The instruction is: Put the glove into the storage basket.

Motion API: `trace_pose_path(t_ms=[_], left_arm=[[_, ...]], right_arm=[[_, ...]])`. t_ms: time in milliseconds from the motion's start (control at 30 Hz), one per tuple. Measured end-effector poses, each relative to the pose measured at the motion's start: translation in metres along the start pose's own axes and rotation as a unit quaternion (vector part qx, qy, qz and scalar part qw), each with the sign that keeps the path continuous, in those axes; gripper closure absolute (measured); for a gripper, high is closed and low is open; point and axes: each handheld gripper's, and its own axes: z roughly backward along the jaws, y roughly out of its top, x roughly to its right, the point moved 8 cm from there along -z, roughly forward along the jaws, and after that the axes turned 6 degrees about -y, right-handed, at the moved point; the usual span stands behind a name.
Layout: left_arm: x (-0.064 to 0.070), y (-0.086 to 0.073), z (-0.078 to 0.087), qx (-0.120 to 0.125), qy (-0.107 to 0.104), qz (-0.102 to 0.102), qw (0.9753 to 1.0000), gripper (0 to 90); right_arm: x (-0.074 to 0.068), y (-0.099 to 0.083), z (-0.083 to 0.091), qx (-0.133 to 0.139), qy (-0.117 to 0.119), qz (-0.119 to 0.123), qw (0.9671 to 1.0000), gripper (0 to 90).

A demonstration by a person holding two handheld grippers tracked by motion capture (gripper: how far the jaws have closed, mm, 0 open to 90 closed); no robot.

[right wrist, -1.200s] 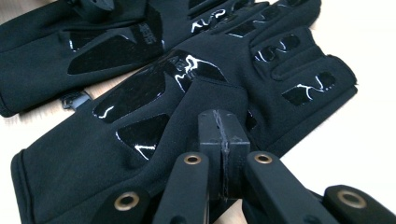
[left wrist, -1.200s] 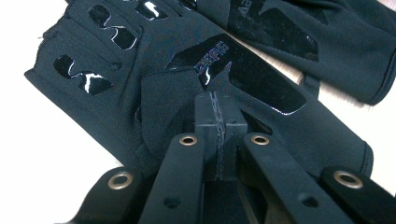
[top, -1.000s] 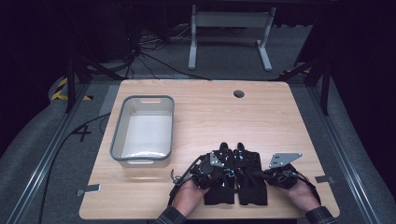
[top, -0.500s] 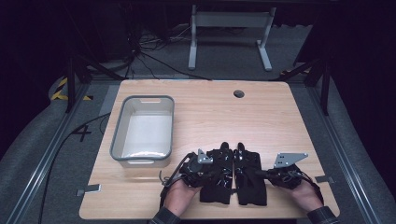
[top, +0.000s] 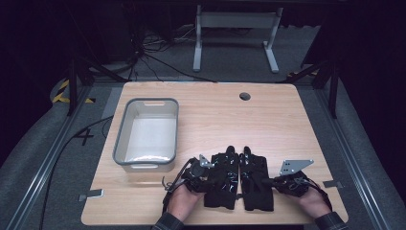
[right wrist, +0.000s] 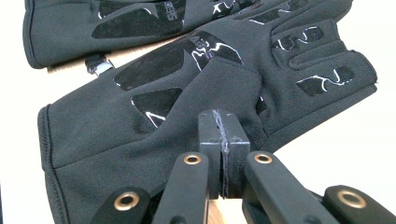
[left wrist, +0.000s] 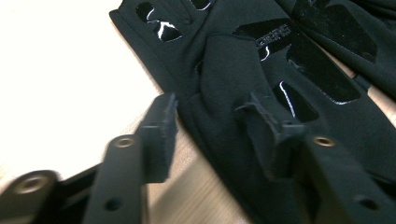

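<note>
Two black gloves lie palm up, side by side, near the table's front edge: the left glove (top: 221, 181) and the right glove (top: 257, 184). My left gripper (top: 209, 173) is at the left glove's outer edge. In the left gripper view it (left wrist: 212, 126) is open, one jaw on bare wood and the other resting on the left glove (left wrist: 243, 60), whose thumb fold lies between them. My right gripper (top: 266, 182) meets the right glove's outer edge. In the right gripper view its jaws (right wrist: 223, 140) are pressed together, tips against the right glove (right wrist: 187, 93); no fabric shows between the pads.
A grey plastic bin (top: 122, 139) stands at the table's left, a little behind the gloves. A cable hole (top: 245, 96) is near the far edge. Tape marks (top: 91, 195) sit at the front corners. A metal stand (top: 234, 28) is on the floor beyond.
My left gripper has slid left off the top of the left glove to its outer edge. The right gripper and both gloves have stayed put.
</note>
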Motion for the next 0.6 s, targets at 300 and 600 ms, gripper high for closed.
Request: trace_pose_path(t_ms=[300,600], left_arm=[[0.002,0.003,0.002,0.008,-0.014,0.007,0.9998,81.0],[0.011,0.014,0.014,0.044,-0.038,0.004,0.9983,82.8]], right_arm=[[-0.001,0.000,0.000,0.000,0.002,0.002,1.0000,90.0],[-0.006,0.004,-0.004,0.001,0.010,0.009,0.9999,90.0]])
